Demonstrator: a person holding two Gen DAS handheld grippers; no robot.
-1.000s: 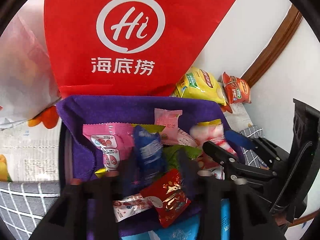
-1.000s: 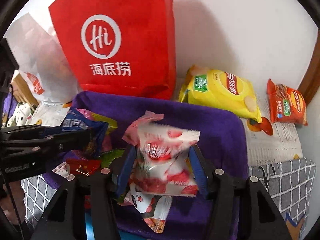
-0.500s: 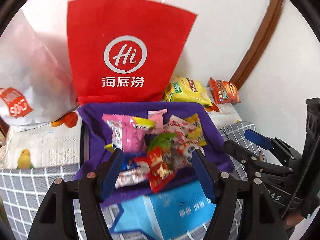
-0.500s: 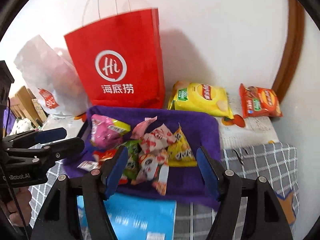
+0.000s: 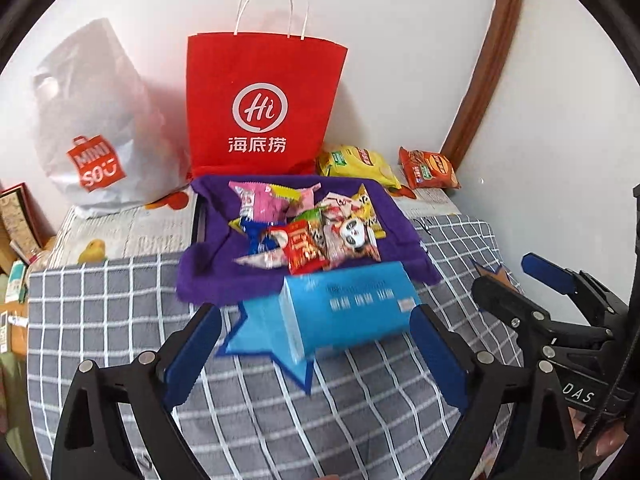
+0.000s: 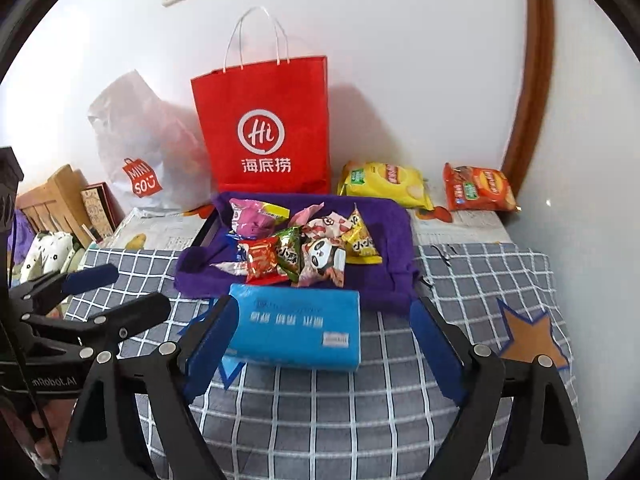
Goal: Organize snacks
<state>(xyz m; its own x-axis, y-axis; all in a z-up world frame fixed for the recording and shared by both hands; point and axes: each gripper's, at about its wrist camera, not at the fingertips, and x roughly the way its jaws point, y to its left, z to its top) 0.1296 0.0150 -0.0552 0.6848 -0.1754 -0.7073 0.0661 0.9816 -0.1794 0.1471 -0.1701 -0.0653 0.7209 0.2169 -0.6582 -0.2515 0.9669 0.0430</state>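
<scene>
The small snack packets (image 6: 304, 248) lie heaped at mid-frame on a purple cloth-lined tray (image 6: 394, 240), just below the red paper bag (image 6: 264, 128). They look light, crinkly and slippery, puffed with air and soft enough to crush, so a pinch on a sealed end or across the flat middle should hold best; a hard squeeze could burst one. The yellow chip bag (image 6: 384, 184) and the orange chip bag (image 6: 478, 188) sit apart at the right, against the wall, and look bulkier and fragile inside.

The left gripper (image 5: 316, 356) and the right gripper (image 6: 324, 344) are both at the bottom of their frames, jaws opening wide with nothing between the pads. A blue tissue pack (image 6: 296, 328) lies just in front of the tray and blocks a low approach from below. The checked cloth surface (image 6: 460, 280) is open at lower right. The wall closes the top, a white plastic bag (image 6: 148, 148) crowds the upper left, and the tray's raised rim may catch a low jaw
</scene>
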